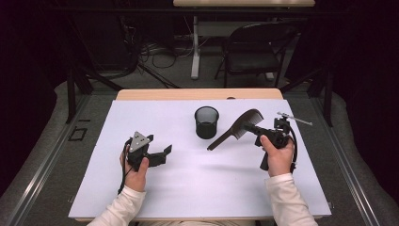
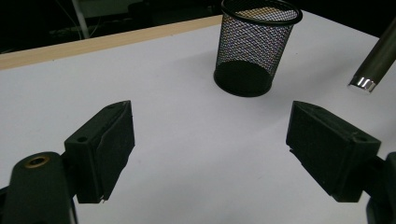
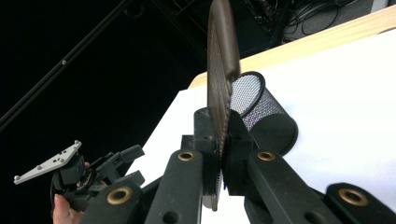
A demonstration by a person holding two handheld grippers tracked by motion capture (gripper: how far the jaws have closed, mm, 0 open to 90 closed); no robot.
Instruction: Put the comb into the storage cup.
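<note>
My right gripper is shut on a brown comb, held above the white mat to the right of a black mesh cup. The comb's handle slants down toward the left. In the right gripper view the comb stands on edge between the pads of my right gripper, with the cup behind it. My left gripper rests at the left of the mat, open with nothing in it. Its view has my left gripper spread wide, facing the cup and the comb's silver-tipped handle.
The mat covers most of a wooden table. A folding chair and cables stand on the floor beyond the far edge. My left gripper appears far off at the lower left of the right gripper view.
</note>
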